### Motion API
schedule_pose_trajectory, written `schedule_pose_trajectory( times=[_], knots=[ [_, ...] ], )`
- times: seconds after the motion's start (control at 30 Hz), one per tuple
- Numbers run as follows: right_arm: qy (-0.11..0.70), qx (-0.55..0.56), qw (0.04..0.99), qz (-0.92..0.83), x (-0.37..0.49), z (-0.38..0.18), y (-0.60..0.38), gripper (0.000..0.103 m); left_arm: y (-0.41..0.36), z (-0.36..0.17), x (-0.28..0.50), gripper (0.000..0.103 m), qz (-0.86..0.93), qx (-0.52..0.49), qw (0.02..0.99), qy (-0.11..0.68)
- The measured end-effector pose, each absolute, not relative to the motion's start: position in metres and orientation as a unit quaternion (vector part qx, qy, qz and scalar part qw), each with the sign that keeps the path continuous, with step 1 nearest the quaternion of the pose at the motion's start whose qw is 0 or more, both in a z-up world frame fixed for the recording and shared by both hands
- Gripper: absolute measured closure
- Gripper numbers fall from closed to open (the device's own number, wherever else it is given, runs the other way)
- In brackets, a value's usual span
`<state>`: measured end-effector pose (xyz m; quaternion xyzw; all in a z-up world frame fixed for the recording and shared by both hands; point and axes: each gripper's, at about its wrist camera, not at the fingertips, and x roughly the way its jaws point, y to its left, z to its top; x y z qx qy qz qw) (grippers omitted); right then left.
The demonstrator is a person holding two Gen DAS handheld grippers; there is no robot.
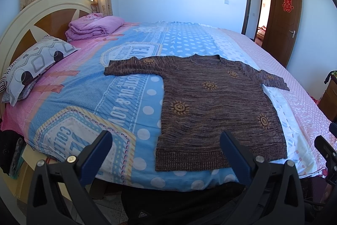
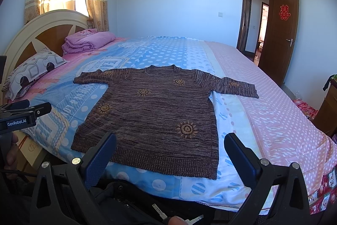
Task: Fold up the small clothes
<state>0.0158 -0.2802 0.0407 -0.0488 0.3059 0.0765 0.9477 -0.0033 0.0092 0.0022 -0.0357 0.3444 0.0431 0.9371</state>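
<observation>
Brown knit sweater (image 1: 212, 107) spread flat, unfolded, hem toward the near edge of the bed (image 1: 88, 85), sleeves out to both sides, left gripper (image 1: 166, 140) jaws wide apart and empty above the hem, right gripper (image 2: 170, 142) likewise spread and empty, patterned pillow (image 1: 35, 66) and folded pink blanket (image 1: 94, 27) at the headboard

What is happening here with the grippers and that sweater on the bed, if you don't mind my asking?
A person holds a gripper in each hand at the foot side of the bed. A brown knit sweater lies spread flat on the bedsheet, sleeves out, not yet folded. The left gripper and the right gripper are both open and hover near the sweater's hem, holding nothing. A folded pink blanket and a pillow sit by the headboard.
</observation>
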Motion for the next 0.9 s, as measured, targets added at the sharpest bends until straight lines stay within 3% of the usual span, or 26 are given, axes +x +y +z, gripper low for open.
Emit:
schedule_pose_trajectory(
  times=[0.9],
  knots=[
    [0.316,-0.052,0.944,0.081,0.034,0.029,-0.286,0.001,0.013,-0.011,0.013,0.000,0.047,-0.027,0.931,0.360]
  ],
)
